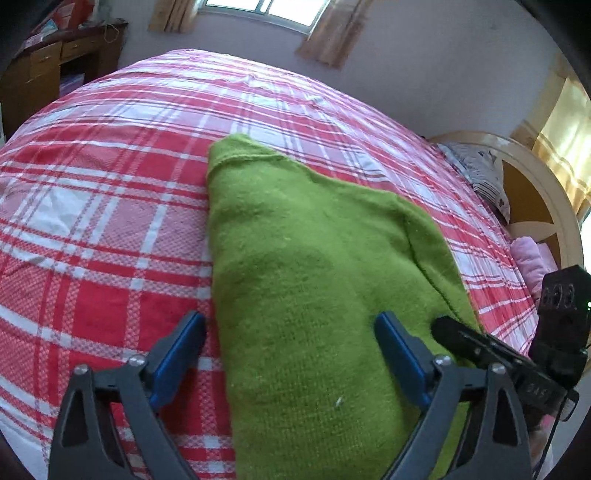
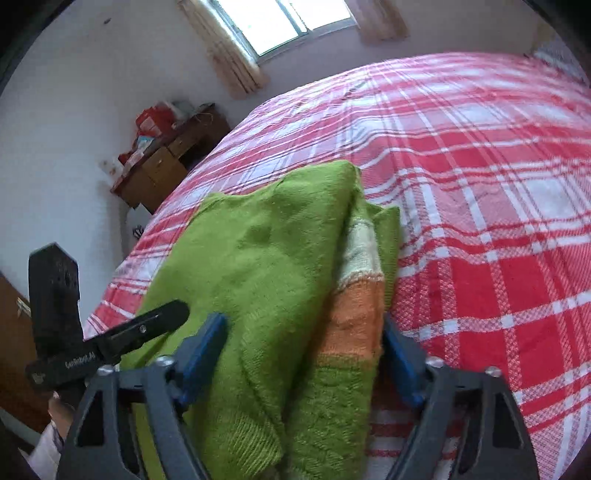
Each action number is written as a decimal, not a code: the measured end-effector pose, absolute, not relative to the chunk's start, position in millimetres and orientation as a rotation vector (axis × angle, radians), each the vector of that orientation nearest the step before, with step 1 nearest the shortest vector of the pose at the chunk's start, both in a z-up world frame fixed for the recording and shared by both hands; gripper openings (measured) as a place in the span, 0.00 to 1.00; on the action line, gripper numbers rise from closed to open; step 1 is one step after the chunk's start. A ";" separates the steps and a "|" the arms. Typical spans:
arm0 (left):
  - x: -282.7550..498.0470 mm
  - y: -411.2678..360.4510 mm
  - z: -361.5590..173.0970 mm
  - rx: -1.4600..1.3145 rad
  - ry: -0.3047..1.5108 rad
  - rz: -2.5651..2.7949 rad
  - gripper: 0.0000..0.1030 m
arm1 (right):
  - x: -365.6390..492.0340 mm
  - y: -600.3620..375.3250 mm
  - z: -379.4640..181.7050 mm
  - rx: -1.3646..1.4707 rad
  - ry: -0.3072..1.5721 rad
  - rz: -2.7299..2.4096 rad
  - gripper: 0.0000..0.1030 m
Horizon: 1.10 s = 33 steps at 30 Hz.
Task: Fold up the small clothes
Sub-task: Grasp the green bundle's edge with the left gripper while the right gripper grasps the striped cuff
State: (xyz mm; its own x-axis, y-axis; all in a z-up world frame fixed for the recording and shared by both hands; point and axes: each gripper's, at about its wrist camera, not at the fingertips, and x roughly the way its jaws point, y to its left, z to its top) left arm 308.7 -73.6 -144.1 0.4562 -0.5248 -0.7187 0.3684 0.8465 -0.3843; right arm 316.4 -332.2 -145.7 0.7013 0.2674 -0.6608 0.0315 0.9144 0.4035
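Here, a green sweater [image 1: 295,258] lies folded lengthwise on a bed [image 1: 92,221] covered in red-and-white plaid, an orange and cream stripe showing along its right edge. The left tool [image 1: 290,336] hangs open over the sweater's near left edge, pressing nothing. The right tool [image 2: 304,332] stands open astride the near right side. A wooden desk [image 2: 162,170] sits by the far wall under a curtained window [image 2: 280,22].

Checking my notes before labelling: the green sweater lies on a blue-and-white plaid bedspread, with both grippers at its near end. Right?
Not quite: the bedspread is red-and-white plaid, as the left wrist view shows. The green sweater does lie on it, with the left gripper and right gripper at its near end.
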 end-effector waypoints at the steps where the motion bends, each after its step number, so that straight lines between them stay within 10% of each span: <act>1: 308.3 -75.9 -143.5 -0.177 0.946 -0.560 0.80 | 316.7 -329.8 -146.2 0.402 0.790 0.141 0.56; 8: 295.8 -72.3 -129.5 -0.126 0.987 -0.554 0.51 | 304.7 -312.8 -131.8 0.445 0.813 0.125 0.36; 16: 214.6 -37.1 -117.1 -0.040 1.143 -0.608 0.51 | 214.1 -289.3 -126.3 0.527 0.901 0.233 0.36; 23: 177.8 -28.4 -121.5 0.064 1.092 -0.554 0.91 | 145.7 -263.8 -129.7 0.394 0.902 0.240 0.44; 33: 191.2 -45.0 -130.6 0.047 1.046 -0.500 0.97 | 174.9 -274.8 -147.6 0.465 0.839 0.161 0.73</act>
State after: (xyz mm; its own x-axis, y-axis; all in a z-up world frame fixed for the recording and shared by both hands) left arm 191.2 -45.0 -130.6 0.3996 -0.3734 -0.8372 0.4170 0.8874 -0.1967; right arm 174.9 -274.8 -147.6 0.6629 0.3170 -0.6783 0.0435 0.8882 0.4575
